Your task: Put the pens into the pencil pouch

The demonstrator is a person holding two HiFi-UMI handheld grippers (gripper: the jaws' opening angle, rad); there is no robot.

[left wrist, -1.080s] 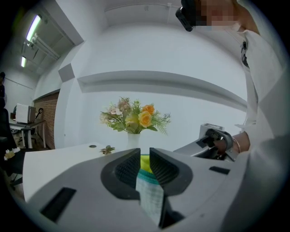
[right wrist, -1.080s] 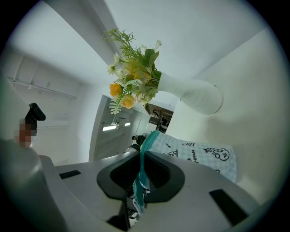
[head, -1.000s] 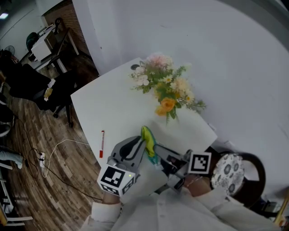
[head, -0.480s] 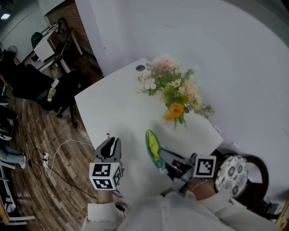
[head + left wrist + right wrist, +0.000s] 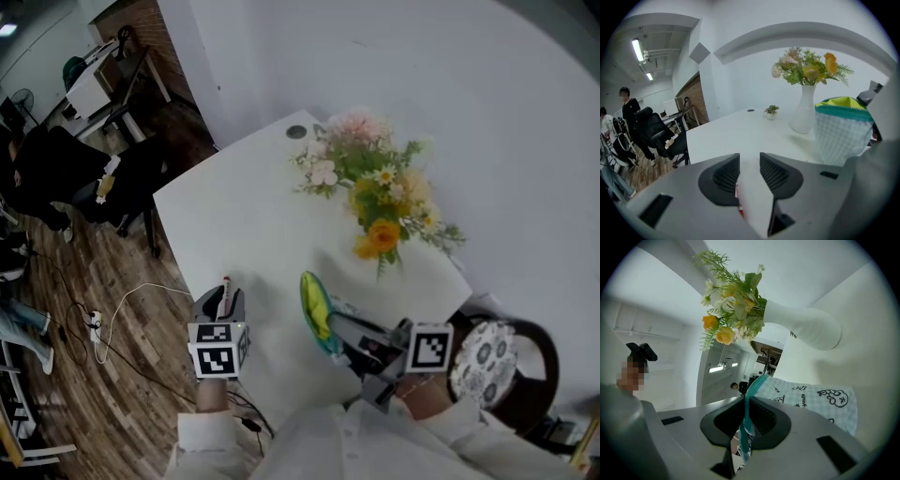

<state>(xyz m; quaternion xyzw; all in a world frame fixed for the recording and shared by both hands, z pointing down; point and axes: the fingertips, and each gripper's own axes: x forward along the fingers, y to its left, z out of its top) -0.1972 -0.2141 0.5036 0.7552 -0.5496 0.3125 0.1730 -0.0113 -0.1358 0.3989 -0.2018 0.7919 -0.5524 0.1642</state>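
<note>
Wrist dipped, your left gripper [image 5: 223, 302] tilts down at the table's [image 5: 262, 216] left edge. Its jaws have just been opening and straddle the red pen [image 5: 226, 285], which lies pointing away from you. Your right gripper [image 5: 339, 328], level, pinches the pouch [image 5: 316, 305] by its rim; the mouth seems open, its contents unclear.
</note>
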